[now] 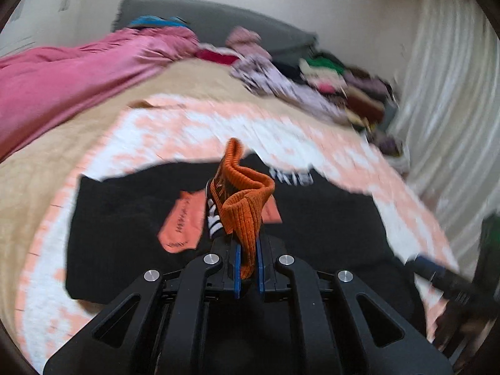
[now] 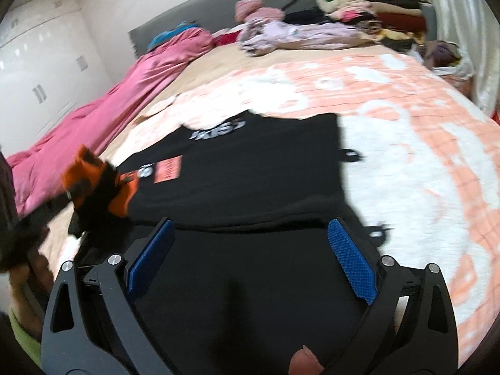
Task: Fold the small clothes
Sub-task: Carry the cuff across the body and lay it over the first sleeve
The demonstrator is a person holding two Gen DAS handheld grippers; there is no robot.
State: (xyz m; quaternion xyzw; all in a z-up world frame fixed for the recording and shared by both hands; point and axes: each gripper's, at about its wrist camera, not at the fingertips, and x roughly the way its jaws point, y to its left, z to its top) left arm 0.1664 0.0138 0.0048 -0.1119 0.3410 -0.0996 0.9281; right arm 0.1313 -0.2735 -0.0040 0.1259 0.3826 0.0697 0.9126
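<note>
Blue-padded fingers [image 1: 238, 268] of the left gripper [image 1: 248, 262] are pinched on the ribbed cuff of an orange sock [image 1: 242, 206], which stands up out of them, lifted over a black garment [image 1: 125, 218] spread on the bed [image 1: 187, 125], where a flat peach sock [image 1: 182, 225] also lies. Right gripper [image 2: 250, 256] hovers low over the near edge of that black garment with its fingers [image 2: 350, 259] spread wide and holding nothing. Beyond lie a pink blanket [image 1: 62, 84] at the left side and piled clothes [image 2: 375, 9] by the grey headboard [image 2: 218, 9].
</note>
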